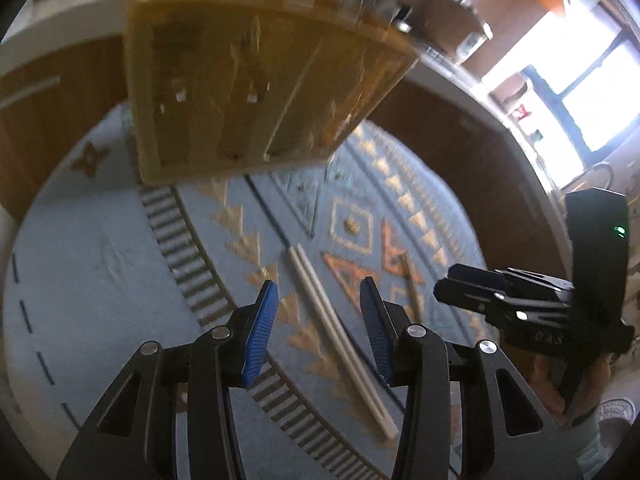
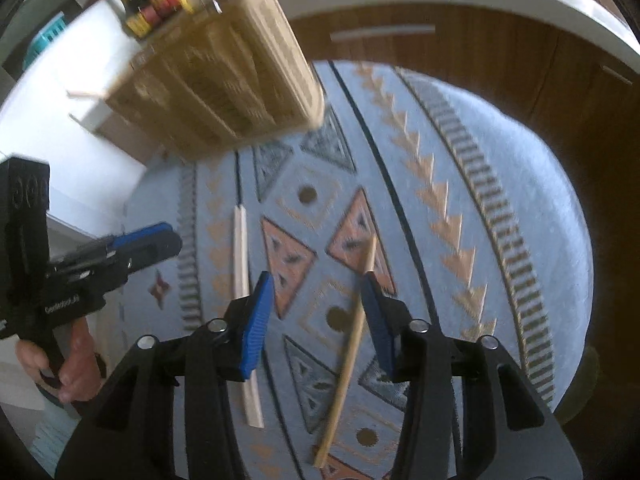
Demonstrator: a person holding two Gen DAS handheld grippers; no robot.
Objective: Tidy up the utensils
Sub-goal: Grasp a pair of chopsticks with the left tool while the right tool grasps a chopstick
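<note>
- The left gripper is hovering above a patterned blue rug, its blue-padded fingers standing well apart and gripping nothing.
- A pair of pale chopsticks is lying side by side on the rug, running lengthwise through the gap between those fingers as the left wrist camera sees it; whether the pads are level with them cannot be told.
- The right gripper is likewise hanging over the rug with its fingers spread and empty.
- A single tan wooden chopstick is lying on the rug, slanting under the right gripper's right-hand finger; contact cannot be judged.
- The pale chopstick pair is showing in the right wrist view just left of the right gripper's left finger, partly hidden behind it.
- A bamboo utensil organizer with long compartments is sitting at the far edge of the rug, blurred, so its contents are hard to make out.
- The same organizer is appearing at the upper left in the right wrist view, well apart from all the chopsticks.
- Wooden cabinet fronts are curving behind the rug.
- Each gripper is appearing in the other's view: the right gripper at the right edge, the left gripper at the left edge.
</note>
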